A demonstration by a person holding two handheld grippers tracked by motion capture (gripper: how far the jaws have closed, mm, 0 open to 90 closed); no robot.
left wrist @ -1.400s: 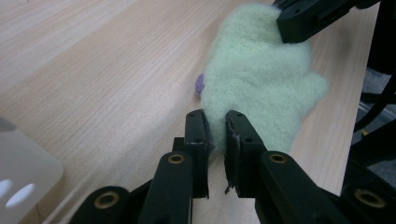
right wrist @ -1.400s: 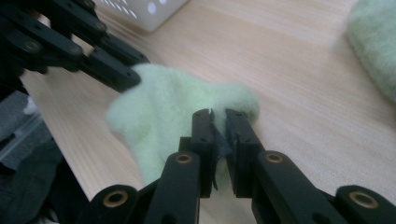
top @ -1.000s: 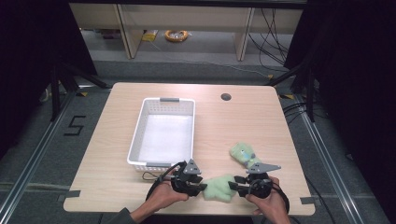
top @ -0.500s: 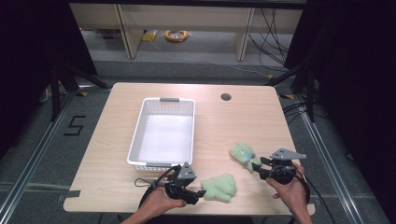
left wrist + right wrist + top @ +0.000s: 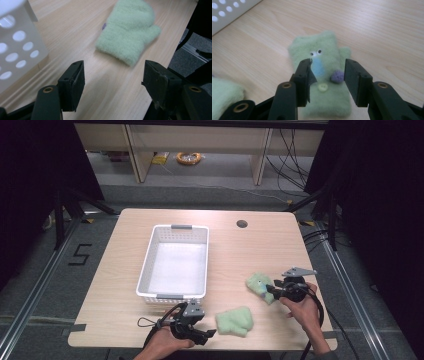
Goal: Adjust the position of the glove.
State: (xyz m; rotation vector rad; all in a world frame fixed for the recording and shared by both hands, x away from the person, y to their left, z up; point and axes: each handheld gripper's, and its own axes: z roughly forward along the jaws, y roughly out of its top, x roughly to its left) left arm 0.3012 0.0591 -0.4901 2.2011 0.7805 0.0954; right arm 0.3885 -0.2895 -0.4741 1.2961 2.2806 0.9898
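Green fleece mittens both lie on the table outside the white basket (image 5: 175, 262), so everything remains: my left gripper (image 5: 210, 334) gapes empty beside the plain mitten (image 5: 235, 321), having just been widening, my right gripper (image 5: 268, 289) half-open astride the face mitten (image 5: 322, 75), unpinched.

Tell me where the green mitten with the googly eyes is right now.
In the high view the eyed mitten lies flat on the table, right of the white basket, just ahead of the right gripper; the plain mitten lies nearer the person.

Both tongs, left (image 5: 210, 334) and right (image 5: 267, 289), low, jaws parted.
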